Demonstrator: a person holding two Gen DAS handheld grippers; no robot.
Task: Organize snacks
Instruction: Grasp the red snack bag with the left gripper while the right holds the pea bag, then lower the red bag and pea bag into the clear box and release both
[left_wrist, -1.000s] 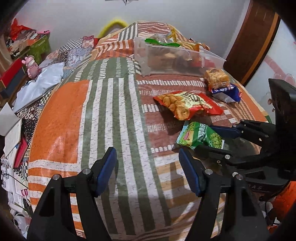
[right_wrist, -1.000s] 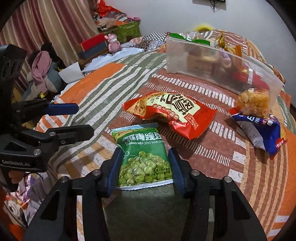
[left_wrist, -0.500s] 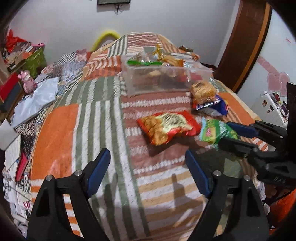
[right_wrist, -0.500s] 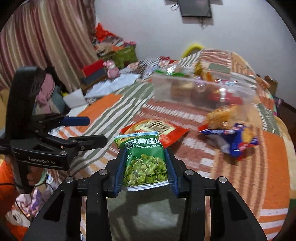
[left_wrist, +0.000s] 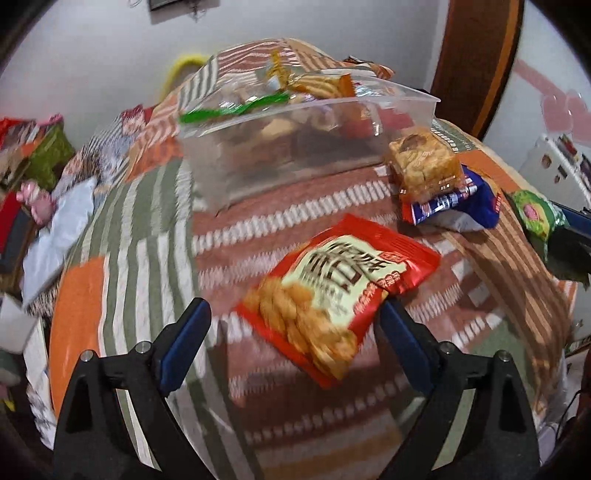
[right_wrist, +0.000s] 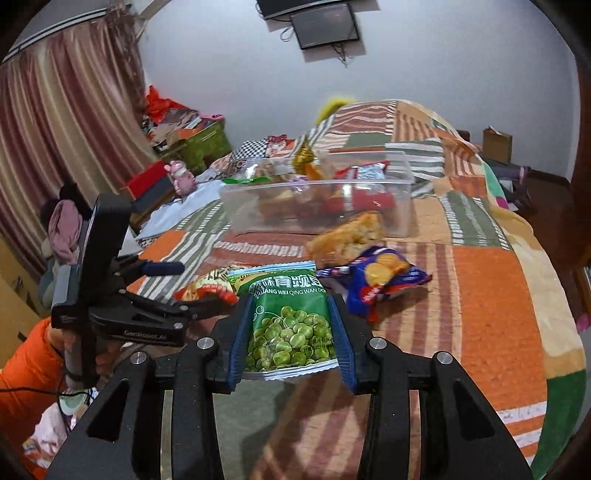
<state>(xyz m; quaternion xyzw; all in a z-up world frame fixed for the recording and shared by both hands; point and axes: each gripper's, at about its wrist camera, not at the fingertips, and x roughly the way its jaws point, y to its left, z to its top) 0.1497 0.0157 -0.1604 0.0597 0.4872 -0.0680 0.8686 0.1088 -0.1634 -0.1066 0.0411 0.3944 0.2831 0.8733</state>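
Note:
My right gripper (right_wrist: 290, 332) is shut on a green pea packet (right_wrist: 286, 321) and holds it above the bed; the packet also shows at the right edge of the left wrist view (left_wrist: 537, 218). My left gripper (left_wrist: 291, 338) is open, its fingers on either side of a red snack packet (left_wrist: 340, 291) lying on the bedspread, which also shows in the right wrist view (right_wrist: 207, 286). A clear plastic box (left_wrist: 295, 147) with several snacks in it stands further back, and shows in the right wrist view (right_wrist: 317, 203). A clear-wrapped pastry (left_wrist: 424, 162) rests on a blue biscuit packet (left_wrist: 458, 206).
The bed has an orange, green and brown patchwork cover (left_wrist: 147, 240). Clutter, a pink toy (right_wrist: 181, 177) and boxes lie at the bed's left side. A curtain (right_wrist: 55, 129) hangs at left. A wooden door frame (left_wrist: 476, 62) stands at right.
My right gripper has lifted the green pea packet off the bed and raised it. My left gripper has moved forward and right, so the red packet now lies between its fingers.

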